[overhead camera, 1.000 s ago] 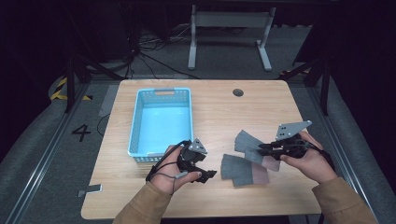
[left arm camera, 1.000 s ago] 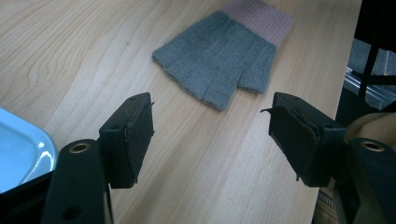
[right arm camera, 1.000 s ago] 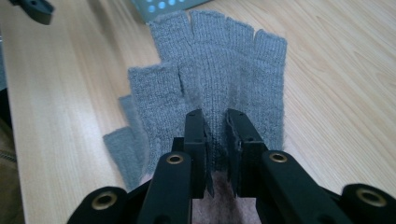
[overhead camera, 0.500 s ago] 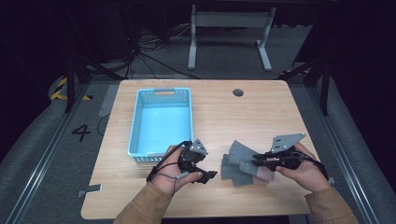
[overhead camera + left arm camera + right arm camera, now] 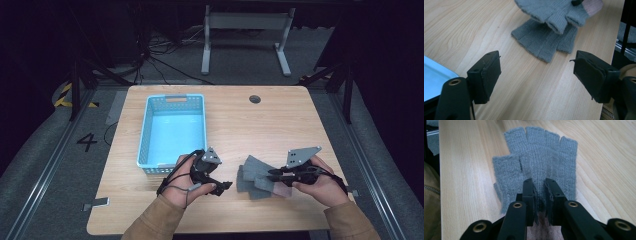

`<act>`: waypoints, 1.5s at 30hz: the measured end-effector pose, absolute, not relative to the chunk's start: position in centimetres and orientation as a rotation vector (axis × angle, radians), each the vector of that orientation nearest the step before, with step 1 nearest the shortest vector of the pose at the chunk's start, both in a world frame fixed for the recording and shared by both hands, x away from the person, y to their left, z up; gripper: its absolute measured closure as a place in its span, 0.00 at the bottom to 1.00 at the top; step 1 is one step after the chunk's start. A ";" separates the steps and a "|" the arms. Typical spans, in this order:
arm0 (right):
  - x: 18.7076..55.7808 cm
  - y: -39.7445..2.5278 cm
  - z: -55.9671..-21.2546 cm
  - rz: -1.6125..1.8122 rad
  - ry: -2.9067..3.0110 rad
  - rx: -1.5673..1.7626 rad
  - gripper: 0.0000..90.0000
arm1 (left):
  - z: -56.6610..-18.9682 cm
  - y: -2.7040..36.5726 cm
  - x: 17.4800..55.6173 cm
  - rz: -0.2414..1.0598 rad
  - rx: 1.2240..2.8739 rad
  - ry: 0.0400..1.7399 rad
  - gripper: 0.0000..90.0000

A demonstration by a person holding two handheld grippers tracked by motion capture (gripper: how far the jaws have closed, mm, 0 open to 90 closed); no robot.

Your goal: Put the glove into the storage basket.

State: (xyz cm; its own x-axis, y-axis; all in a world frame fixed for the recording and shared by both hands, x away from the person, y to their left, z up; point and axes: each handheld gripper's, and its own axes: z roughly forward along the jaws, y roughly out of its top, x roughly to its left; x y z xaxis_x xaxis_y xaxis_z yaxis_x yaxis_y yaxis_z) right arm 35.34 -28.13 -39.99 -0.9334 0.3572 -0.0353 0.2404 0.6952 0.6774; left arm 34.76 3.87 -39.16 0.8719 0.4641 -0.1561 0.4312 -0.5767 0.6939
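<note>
Right gripper [image 5: 272,174] has dropped toward 6 o'clock, jaws clamped on upper grey glove [image 5: 539,170]; left gripper [image 5: 536,75] jaws apart, empty.

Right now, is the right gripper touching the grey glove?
Touching. The right gripper view shows the right gripper with its jaws pinched on a fold of the grey glove, knit bunched between them.

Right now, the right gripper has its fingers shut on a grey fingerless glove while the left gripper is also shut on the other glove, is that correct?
Not quite. The left gripper is open: the left gripper view shows its fingers spread wide over bare table, short of the other glove. The right gripper is indeed shut on a grey fingerless glove.
</note>
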 end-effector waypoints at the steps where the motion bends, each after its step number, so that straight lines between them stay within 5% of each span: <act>1: 35.3 -28.0 -40.1 1.054 2.744 0.480 0.89 | -39.2 3.9 34.8 0.060 2.258 0.643 0.25; 7: 35.3 -27.6 -40.5 1.026 2.759 0.460 0.89 | -39.2 3.6 34.8 0.149 2.258 0.637 0.22; 21: 35.3 -26.6 -41.4 0.985 2.803 0.404 0.89 | -38.9 3.8 34.8 0.075 2.241 0.603 0.38; 45: 35.7 -25.9 -41.7 0.910 2.799 0.334 0.89 | -39.1 3.8 34.9 0.062 2.256 0.616 0.39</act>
State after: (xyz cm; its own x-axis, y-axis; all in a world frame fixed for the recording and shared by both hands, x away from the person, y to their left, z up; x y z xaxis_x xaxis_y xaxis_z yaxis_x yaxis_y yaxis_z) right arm 35.74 -25.92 -41.70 -0.9588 0.2660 -0.0999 0.1564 0.7875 0.5962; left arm 34.88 3.78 -39.15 0.8811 0.4496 -0.1463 0.4119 -0.5778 0.7046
